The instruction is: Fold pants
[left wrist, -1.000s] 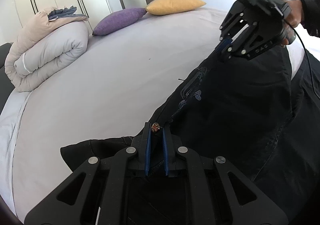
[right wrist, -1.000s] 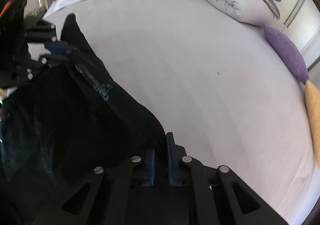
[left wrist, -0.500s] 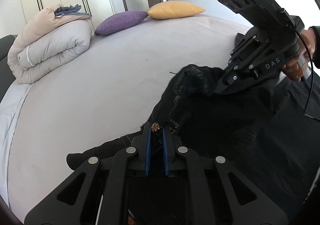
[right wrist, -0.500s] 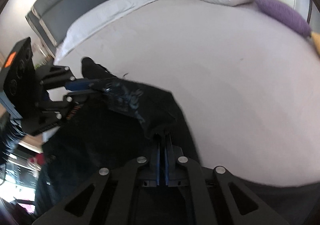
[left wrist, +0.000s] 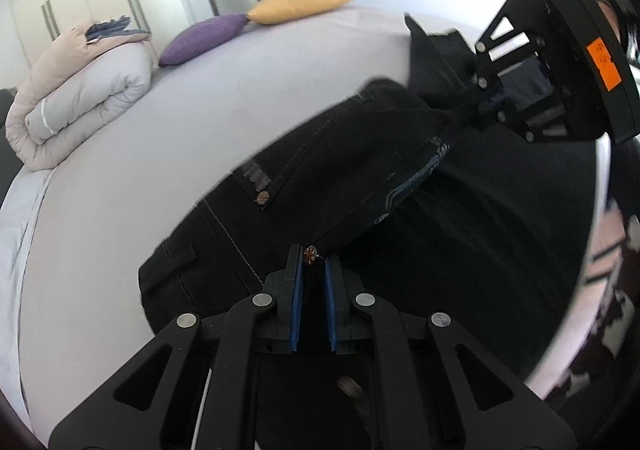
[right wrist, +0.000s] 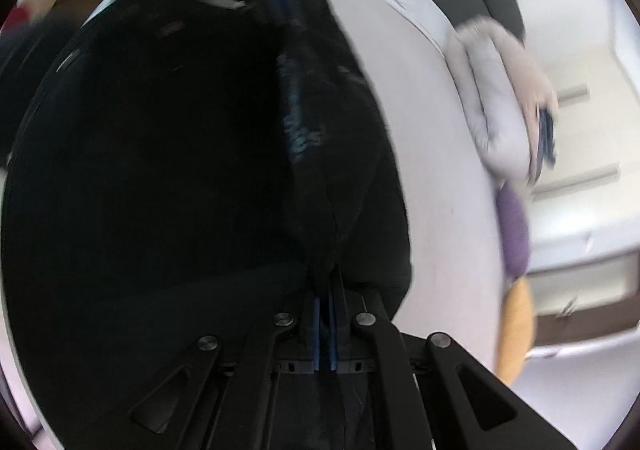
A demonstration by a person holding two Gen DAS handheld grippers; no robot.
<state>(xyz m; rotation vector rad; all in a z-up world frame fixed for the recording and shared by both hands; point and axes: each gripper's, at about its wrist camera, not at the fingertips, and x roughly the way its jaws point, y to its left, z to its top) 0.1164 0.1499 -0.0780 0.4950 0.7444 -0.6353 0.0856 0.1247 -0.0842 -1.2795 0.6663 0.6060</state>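
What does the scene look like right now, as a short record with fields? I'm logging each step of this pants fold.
surface: bed with a pale sheet
garment: black pants, held up between the two grippers, partly lying on the bed
left gripper: shut on pants at a copper rivet
right gripper: shut on pants fabric; view blurred
bedding: rolled duvet at far left
pillows: purple pillow beside yellow pillow
fold state: not finished
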